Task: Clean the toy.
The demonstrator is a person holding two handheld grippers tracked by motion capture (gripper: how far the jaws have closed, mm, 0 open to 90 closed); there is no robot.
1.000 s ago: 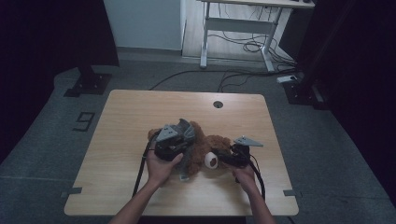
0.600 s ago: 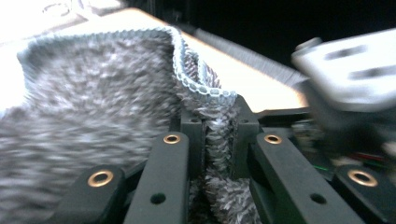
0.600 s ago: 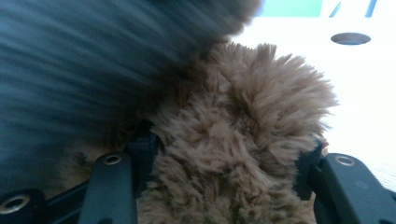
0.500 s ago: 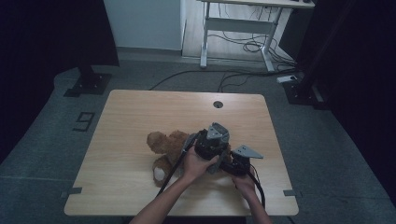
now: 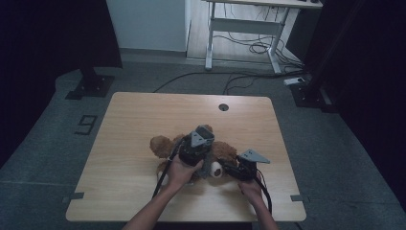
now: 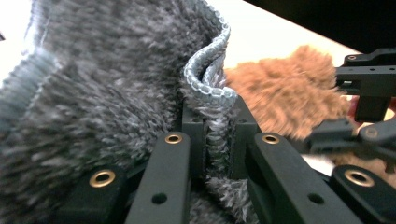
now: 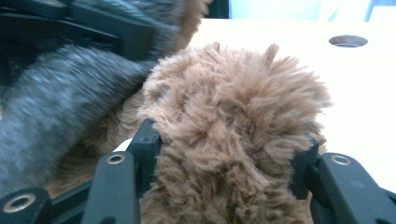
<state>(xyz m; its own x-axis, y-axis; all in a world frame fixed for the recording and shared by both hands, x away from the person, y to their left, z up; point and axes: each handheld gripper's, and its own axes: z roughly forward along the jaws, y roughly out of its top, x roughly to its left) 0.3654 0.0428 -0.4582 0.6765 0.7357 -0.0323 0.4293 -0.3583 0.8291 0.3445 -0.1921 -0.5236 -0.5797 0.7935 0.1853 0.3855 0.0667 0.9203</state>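
Observation:
A brown teddy bear (image 5: 165, 145) lies on the wooden table (image 5: 139, 120), near its front edge. My left gripper (image 5: 207, 160) hangs over the bear's middle. It is shut on a fold of fuzzy grey cloth (image 6: 107, 79), whose stitched hem sticks up between the jaws of the left gripper (image 6: 215, 121). My right gripper (image 5: 229, 169) comes in from the right. Its jaws have just been closing and now press on a furry brown limb (image 7: 233, 102) of the bear, held in the right gripper (image 7: 229, 154). The grey cloth (image 7: 60, 93) lies against that limb.
A round cable hole (image 5: 223, 107) sits at the table's far middle. Bare wood (image 7: 364, 93) stretches to the right of the bear. Beyond the table stand a desk frame (image 5: 244, 24) and floor cables (image 5: 201, 79). Dark curtains flank both sides.
The left gripper with the grey cloth swung right from the bear's left side across its body, then came back a little and lower. The right hand stayed put.

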